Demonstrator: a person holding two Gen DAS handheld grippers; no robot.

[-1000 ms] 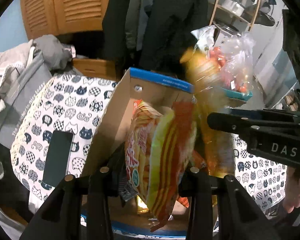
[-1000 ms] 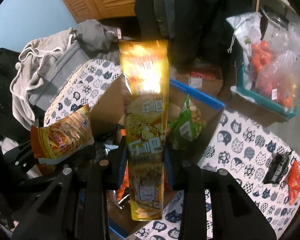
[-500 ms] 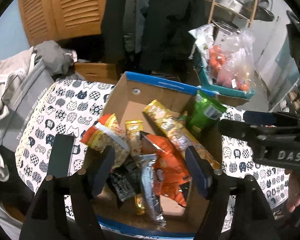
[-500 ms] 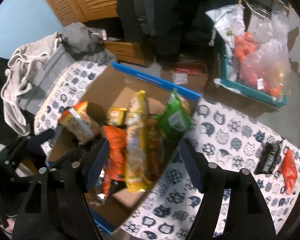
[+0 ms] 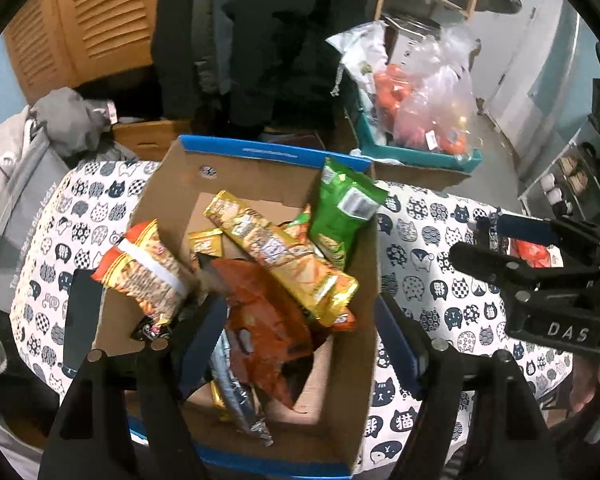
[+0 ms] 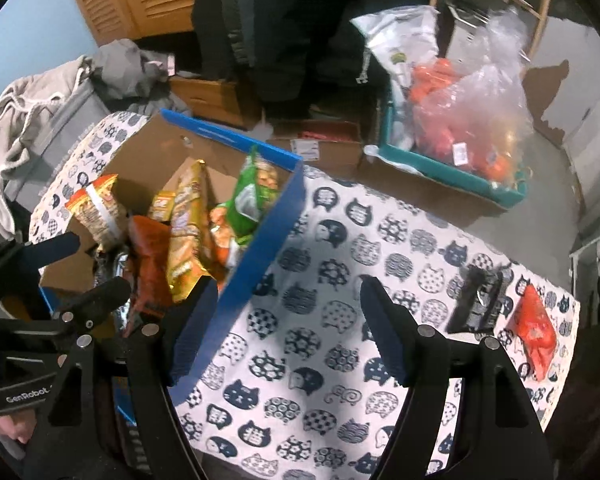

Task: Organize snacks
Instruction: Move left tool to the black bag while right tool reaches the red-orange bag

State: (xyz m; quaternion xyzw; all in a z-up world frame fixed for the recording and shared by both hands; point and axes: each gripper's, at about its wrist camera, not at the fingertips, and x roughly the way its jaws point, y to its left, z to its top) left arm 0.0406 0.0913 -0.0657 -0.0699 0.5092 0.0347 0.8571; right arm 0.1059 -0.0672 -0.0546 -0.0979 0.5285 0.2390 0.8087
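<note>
A cardboard box with a blue rim [image 5: 276, 154] [image 6: 256, 252] stands on the cat-print tablecloth and holds several snack packs. Among them are a long gold pack [image 5: 280, 256] [image 6: 186, 232], a green bag [image 5: 342, 212] [image 6: 250, 200], an orange-and-white noodle pack [image 5: 146, 276] [image 6: 96, 210] and an orange bag [image 5: 260, 320]. My left gripper [image 5: 300, 336] is open and empty above the box. My right gripper [image 6: 286, 328] is open and empty over the cloth, right of the box. A black snack pack [image 6: 476, 300] and a red one [image 6: 534, 328] lie on the cloth at the right.
A dark phone [image 5: 82, 316] lies left of the box. Grey clothes [image 6: 40, 104] are piled at the left. A teal crate with plastic bags [image 6: 460, 132] and cardboard boxes [image 6: 320, 148] stand on the floor behind the table.
Both grippers let go of their packs, which dropped into the box: the noodle pack from the left, the long gold pack from the right. Both opened wide. The right one moved right, over the cloth.
</note>
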